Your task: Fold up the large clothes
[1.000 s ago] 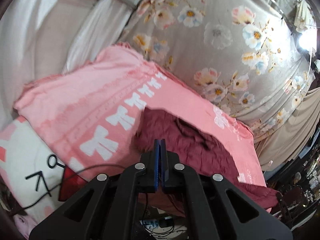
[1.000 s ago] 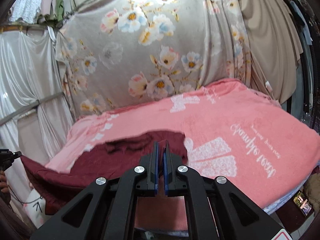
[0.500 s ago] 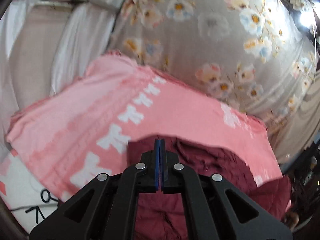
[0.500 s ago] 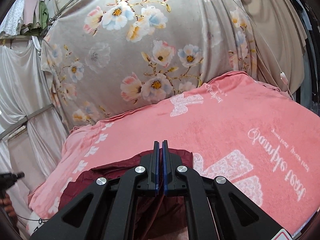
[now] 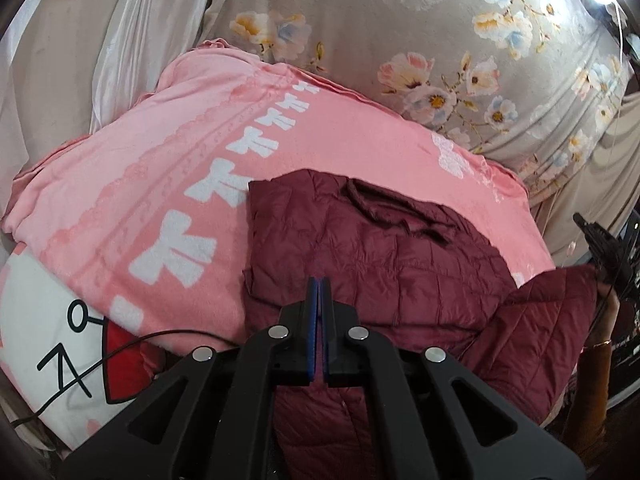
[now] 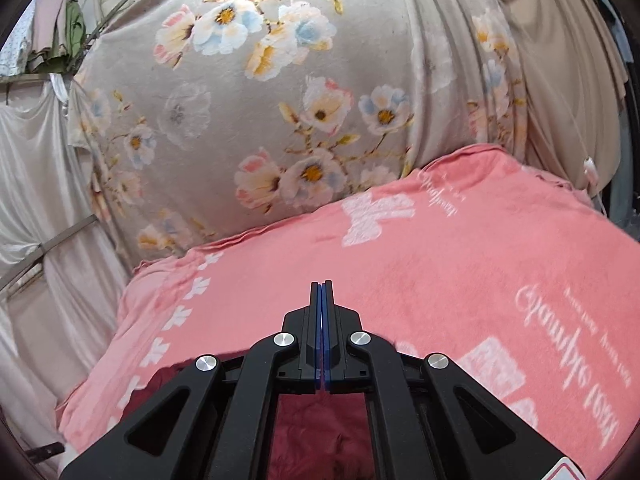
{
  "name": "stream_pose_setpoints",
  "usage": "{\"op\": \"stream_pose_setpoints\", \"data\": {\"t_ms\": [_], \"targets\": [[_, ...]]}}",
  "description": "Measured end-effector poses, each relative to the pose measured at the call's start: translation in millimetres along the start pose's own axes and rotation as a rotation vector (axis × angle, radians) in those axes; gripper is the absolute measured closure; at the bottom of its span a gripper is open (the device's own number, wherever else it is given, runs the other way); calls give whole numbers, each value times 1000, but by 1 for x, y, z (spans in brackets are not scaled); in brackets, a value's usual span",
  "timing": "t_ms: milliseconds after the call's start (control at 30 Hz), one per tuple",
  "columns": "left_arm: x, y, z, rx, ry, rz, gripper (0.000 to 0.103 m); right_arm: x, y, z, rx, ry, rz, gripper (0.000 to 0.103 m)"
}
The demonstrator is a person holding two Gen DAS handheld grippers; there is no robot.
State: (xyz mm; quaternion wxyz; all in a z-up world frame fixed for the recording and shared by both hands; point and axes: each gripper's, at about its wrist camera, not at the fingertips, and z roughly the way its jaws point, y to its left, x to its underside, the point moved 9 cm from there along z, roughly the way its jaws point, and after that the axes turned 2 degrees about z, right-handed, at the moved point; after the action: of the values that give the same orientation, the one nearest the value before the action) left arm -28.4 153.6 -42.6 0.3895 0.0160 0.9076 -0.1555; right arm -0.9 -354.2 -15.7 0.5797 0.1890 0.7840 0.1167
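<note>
The jacket (image 5: 372, 248), a dark red quilted garment, lies on the pink blanket (image 5: 168, 168) that covers the bed. In the left wrist view we see it spread across the near right part of the blanket, with its collar toward the far side and one quilted part draped over the near right edge. We see the left gripper (image 5: 319, 284) above the near part of the jacket, its blue pads (image 5: 313, 320) pressed together; whether any fabric is pinched between them we cannot tell. At the right edge of this view the other gripper shows beside the draped part of the jacket.

In the right wrist view we see the right gripper (image 6: 322, 286) with its fingers also pressed together, tips over bare pink blanket (image 6: 420, 272). A dark red part of the jacket (image 6: 320, 432) shows below and behind the gripper body; we cannot tell whether the gripper grasps it. A floral curtain (image 6: 240, 100) hangs behind the bed. A white cartoon-print cloth (image 5: 44, 320) lies under the blanket's near left edge.
</note>
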Motion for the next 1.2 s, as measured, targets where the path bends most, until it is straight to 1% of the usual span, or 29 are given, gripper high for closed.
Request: {"op": "stream_pose_setpoints", "data": {"t_ms": [33, 67, 133, 167, 200, 233, 267, 300, 400, 467, 567, 633, 700, 767, 800, 833, 867, 900, 933, 967, 1033, 1100, 1167, 1200], "targets": [[7, 0, 2, -9, 10, 11, 101, 9, 2, -3, -13, 3, 2, 103], [16, 2, 6, -22, 24, 14, 94, 14, 4, -5, -30, 0, 8, 103], [29, 6, 15, -38, 52, 18, 89, 22, 10, -13, -72, -33, 42, 94], [39, 8, 19, -39, 79, 21, 89, 26, 11, -19, -74, -43, 57, 87], [44, 9, 22, -46, 93, 27, 89, 29, 11, -26, -78, -49, 70, 77], [47, 9, 23, -54, 98, 34, 89, 32, 10, -33, -74, -54, 76, 69], [48, 8, 22, -54, 93, 40, 89, 34, 8, -40, -64, -56, 75, 55], [47, 4, 21, -41, 83, 52, 89, 39, 6, -48, -49, -42, 57, 49], [42, -10, 24, -17, 72, 103, 88, 55, -5, -65, 24, 48, -38, 46], [39, -19, 31, 10, 86, 118, 88, 75, -22, -80, 102, 141, -80, 44], [38, -28, 36, 39, 90, 123, 88, 108, -53, -105, 202, 261, -94, 43], [40, -34, 39, 53, 96, 128, 87, 129, -71, -122, 245, 314, -78, 43], [44, -36, 39, 59, 107, 124, 83, 144, -83, -135, 259, 347, -51, 43], [51, -36, 37, 64, 118, 122, 69, 161, -93, -149, 271, 380, -35, 43], [56, -35, 33, 63, 125, 125, 67, 169, -95, -156, 271, 389, -34, 43], [60, -33, 30, 57, 128, 127, 62, 174, -97, -160, 266, 398, -32, 43], [66, -30, 25, 46, 133, 127, 53, 183, -99, -166, 258, 408, -27, 41], [70, -28, 22, 40, 135, 124, 49, 192, -100, -169, 255, 415, -25, 39], [76, -25, 18, 34, 138, 120, 42, 197, -102, -171, 255, 422, -27, 39], [82, -22, 16, 26, 145, 119, 39, 207, -106, -173, 259, 431, -33, 39], [102, -13, 14, 16, 180, 105, 35, 220, -114, -176, 269, 442, -39, 39], [121, -5, 17, 27, 227, 69, 35, 235, -126, -176, 265, 446, -2, 39], [139, 0, 20, 33, 265, 44, 35, 242, -136, -172, 265, 453, 29, 39], [145, 1, 21, 32, 272, 40, 35, 248, -143, -169, 275, 458, 34, 39]]}}
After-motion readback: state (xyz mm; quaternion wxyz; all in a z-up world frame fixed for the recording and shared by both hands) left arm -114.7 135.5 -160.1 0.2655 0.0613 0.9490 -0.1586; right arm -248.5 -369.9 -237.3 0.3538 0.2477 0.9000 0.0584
